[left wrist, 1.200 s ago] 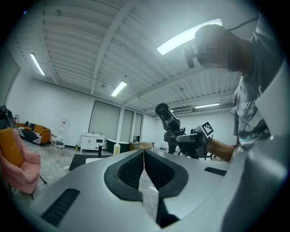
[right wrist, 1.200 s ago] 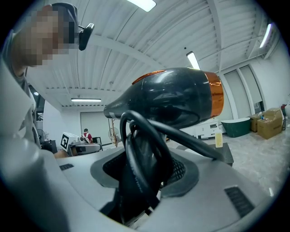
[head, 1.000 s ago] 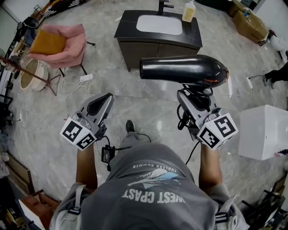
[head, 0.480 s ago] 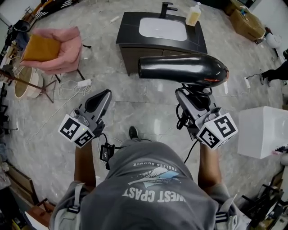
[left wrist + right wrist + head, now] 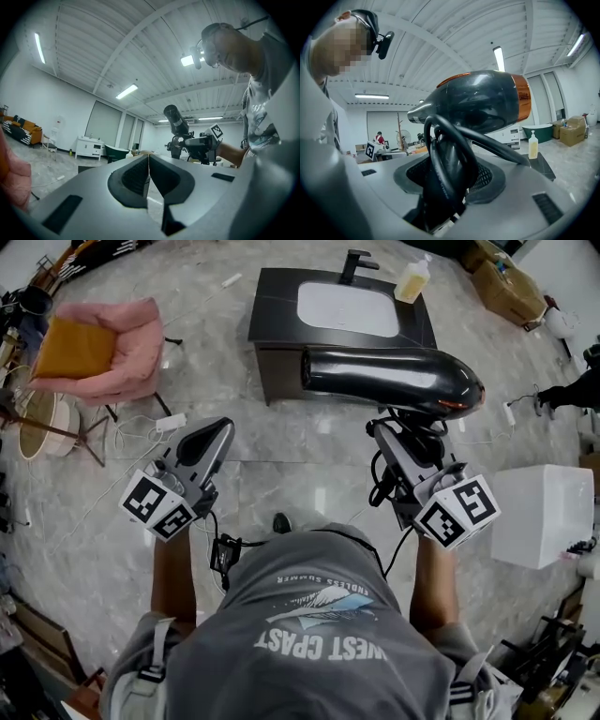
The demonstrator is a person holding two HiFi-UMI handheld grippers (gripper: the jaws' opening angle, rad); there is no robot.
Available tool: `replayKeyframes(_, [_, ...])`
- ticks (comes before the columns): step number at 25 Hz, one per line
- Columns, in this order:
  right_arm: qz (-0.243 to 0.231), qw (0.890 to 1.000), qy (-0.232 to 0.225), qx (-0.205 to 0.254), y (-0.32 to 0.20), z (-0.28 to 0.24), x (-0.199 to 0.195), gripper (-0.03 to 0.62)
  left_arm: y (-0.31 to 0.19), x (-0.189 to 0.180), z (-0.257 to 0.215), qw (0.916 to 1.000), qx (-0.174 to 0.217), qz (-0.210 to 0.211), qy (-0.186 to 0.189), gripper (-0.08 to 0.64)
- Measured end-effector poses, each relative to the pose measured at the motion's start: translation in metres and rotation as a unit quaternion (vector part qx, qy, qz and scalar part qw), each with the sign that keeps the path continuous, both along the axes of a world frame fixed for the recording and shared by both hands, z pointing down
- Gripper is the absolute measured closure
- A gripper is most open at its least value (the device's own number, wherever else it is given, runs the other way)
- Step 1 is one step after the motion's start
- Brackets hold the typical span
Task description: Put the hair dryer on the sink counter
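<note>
Carrying step: the right claw point(image 5: 401, 437) grips the hair dryer point(image 5: 394, 381) by its cord-wrapped handle point(image 5: 443, 178), aloft on the near side of the sink surface point(image 5: 277, 296). The left claw point(image 5: 214, 435) is closed, empty. Next, likely: reach farther and lower it onto bare surface beside the basin point(image 5: 347, 310)

Both forearms are stretched forward. The left gripper point(image 5: 218, 430) is held with jaws pressed together, empty; the right gripper point(image 5: 397, 434) is clamped around the handle of the hair dryer point(image 5: 394, 381).

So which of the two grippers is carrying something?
The right gripper: its fingers clamp the hair dryer handle; the left gripper has its fingers closed on nothing.
</note>
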State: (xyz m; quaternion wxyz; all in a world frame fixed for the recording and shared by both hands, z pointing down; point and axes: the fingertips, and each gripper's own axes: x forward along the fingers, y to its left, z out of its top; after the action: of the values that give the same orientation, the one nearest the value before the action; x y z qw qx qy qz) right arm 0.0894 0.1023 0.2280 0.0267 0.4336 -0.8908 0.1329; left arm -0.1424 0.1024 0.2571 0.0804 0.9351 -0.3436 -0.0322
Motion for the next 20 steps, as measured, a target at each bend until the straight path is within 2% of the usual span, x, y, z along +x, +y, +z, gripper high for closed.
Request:
replayKeyframes(8, [-0.012,1.000,0.006,-0.004,-0.045,0.000,-0.025,0.373,-0.036,-0.026,0.005,0.9998,-0.007,-0.015,0.011,0.540])
replayKeyframes(13, [-0.025,1.000,0.002,-0.009,-0.077,0.006,-0.023,0.373,-0.052,-0.024,0.012,0.9994,-0.020,-0.027,0.003,0.540])
replayKeyframes(20, [-0.080,0.997,-0.002,-0.017,-0.131,0.023,-0.009,0.373,-0.086,-0.003,0.012,0.9965,-0.024,-0.079,-0.010,0.540])
